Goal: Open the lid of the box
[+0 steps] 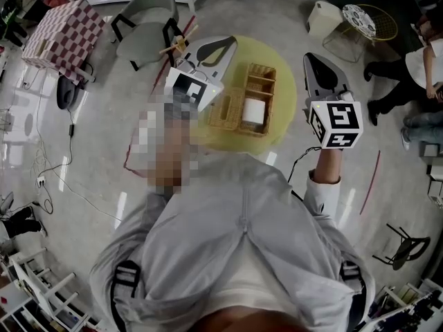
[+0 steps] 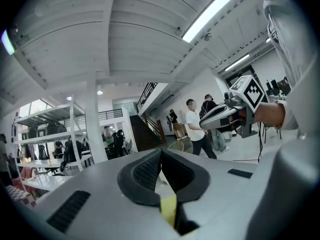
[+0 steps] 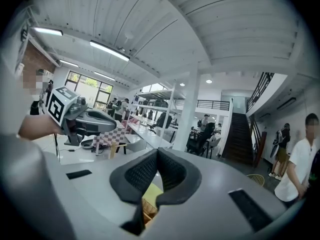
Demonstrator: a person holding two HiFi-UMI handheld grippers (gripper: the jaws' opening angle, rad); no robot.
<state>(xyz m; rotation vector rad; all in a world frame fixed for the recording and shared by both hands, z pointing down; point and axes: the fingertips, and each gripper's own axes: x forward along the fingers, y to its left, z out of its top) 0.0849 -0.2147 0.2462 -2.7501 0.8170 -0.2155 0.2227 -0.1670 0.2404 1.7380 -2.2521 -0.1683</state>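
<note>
A woven wicker box (image 1: 257, 81) with compartments sits on a round yellow table (image 1: 284, 116). A white roll (image 1: 254, 111) stands in it, and a flat wicker part (image 1: 225, 113) lies against its left side. Both grippers hover above the table, apart from the box. My left gripper (image 1: 230, 41) is over the table's left edge, its jaws shut and empty (image 2: 161, 156). My right gripper (image 1: 310, 58) is to the right of the table, jaws shut on nothing (image 3: 157, 155). Each gripper view looks out into the hall; a sliver of wicker (image 3: 148, 211) shows under the right jaws.
A grey chair (image 1: 149, 19) and a table with a checked cloth (image 1: 62, 30) stand at the far left. At the back right are a wire stool (image 1: 370, 21) and seated people (image 1: 415, 75). Cables (image 1: 62, 178) run across the floor. People (image 2: 195, 126) stand in the hall.
</note>
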